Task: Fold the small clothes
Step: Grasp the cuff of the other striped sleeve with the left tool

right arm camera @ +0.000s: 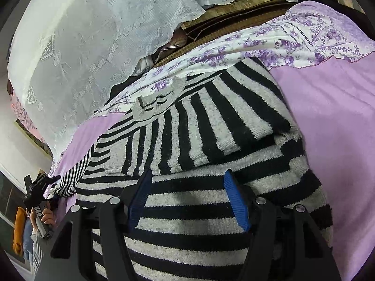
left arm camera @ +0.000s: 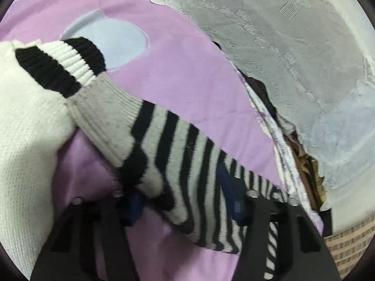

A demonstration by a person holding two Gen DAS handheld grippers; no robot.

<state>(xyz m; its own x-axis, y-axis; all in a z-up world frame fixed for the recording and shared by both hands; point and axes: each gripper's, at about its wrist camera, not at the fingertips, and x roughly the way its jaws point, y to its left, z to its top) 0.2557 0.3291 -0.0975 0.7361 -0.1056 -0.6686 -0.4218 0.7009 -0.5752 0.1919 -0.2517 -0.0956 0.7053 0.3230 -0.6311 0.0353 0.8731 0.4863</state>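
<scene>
A black-and-grey striped sweater [right arm camera: 211,126] lies on a purple sheet [right arm camera: 339,128], partly folded, with its collar [right arm camera: 154,103] toward the far side. Over its lower body stands my right gripper [right arm camera: 187,187], jaws open, blue pads [right arm camera: 236,201] spread wide above flat fabric with nothing pinched. One striped sleeve [left arm camera: 178,145] stretches out to the side and runs between the fingers of my left gripper [left arm camera: 182,194], which is shut on it. In the right wrist view the left gripper [right arm camera: 44,185] shows at the far left, holding the sleeve end [right arm camera: 70,180].
A white knit garment [left arm camera: 25,145] with a black-and-white ribbed cuff [left arm camera: 61,63] lies beside the sleeve. A floral purple cloth [right arm camera: 257,44] and white lace fabric [left arm camera: 281,46] border the sheet's far edge. A person's hand [right arm camera: 45,217] grips the left tool's handle.
</scene>
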